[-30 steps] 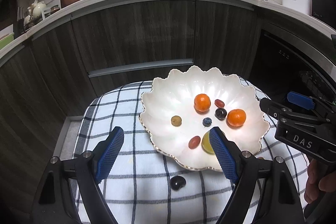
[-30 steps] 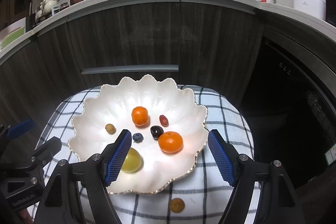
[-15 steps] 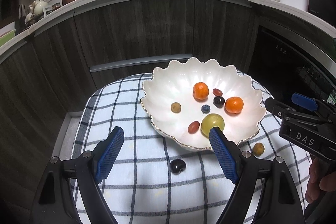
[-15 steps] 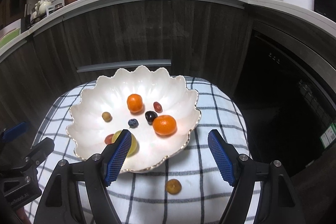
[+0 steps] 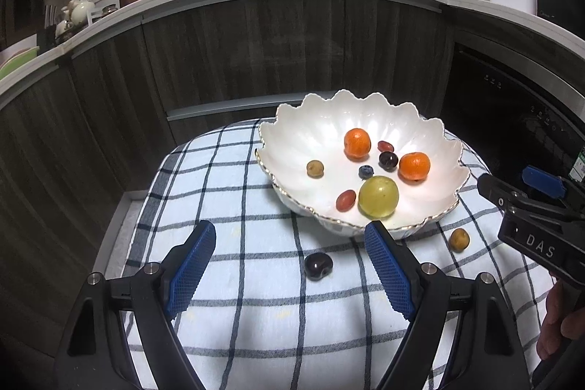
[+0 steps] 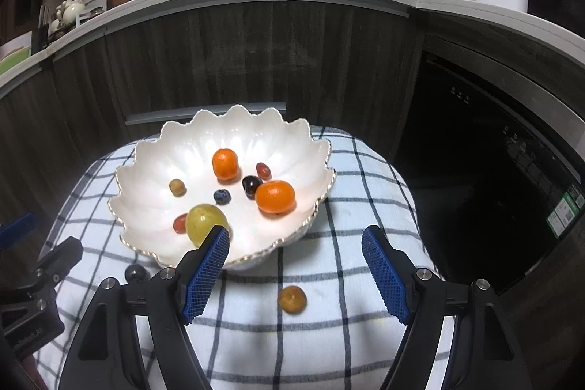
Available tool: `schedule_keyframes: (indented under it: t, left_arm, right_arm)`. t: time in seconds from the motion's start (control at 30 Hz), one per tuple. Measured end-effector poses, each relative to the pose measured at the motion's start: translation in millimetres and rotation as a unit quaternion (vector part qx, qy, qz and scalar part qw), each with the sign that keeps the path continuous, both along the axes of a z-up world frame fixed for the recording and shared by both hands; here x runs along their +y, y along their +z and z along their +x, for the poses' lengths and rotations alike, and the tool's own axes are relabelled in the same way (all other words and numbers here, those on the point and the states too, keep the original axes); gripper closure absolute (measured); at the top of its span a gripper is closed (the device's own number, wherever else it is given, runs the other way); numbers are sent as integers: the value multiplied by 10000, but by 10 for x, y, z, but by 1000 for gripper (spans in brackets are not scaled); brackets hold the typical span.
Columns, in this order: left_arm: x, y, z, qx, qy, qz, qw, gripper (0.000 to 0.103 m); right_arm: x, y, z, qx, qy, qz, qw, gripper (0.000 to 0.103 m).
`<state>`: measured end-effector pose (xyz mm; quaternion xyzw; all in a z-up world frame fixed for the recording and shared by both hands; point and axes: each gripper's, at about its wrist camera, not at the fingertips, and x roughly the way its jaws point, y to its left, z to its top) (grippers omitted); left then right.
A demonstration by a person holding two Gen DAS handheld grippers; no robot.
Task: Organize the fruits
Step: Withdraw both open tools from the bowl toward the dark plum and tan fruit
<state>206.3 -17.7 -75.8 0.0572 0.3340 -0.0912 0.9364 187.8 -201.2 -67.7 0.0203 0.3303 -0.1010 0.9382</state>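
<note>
Left wrist view: the left gripper (image 5: 289,265) stands open and empty, and has backed off the scalloped white ceramic bowl (image 5: 292,130) since a second ago. The dark round cherry (image 5: 318,265) now lies between its blue pads on the blue-checked white cloth (image 5: 226,170).

Right wrist view: the right gripper (image 6: 296,269), likewise open and empty, now frames the small brown-yellow round fruit (image 6: 292,299). Judgement: both loose fruits are lined up for pickup into the bowl.
</note>
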Motion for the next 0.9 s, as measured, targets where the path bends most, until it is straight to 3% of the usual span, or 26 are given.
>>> schedule_keyframes:
  t: [0.37, 0.9]
  left_arm:
    - [9, -180, -58, -164, 164, 62, 9997, 19]
    - [-36, -535, 141, 169, 78, 59, 9998, 20]
  right_arm:
    - [1, -240, -72, 115, -116, 6, 9999, 27]
    - [11, -608, 17, 455, -206, 78, 9987, 27]
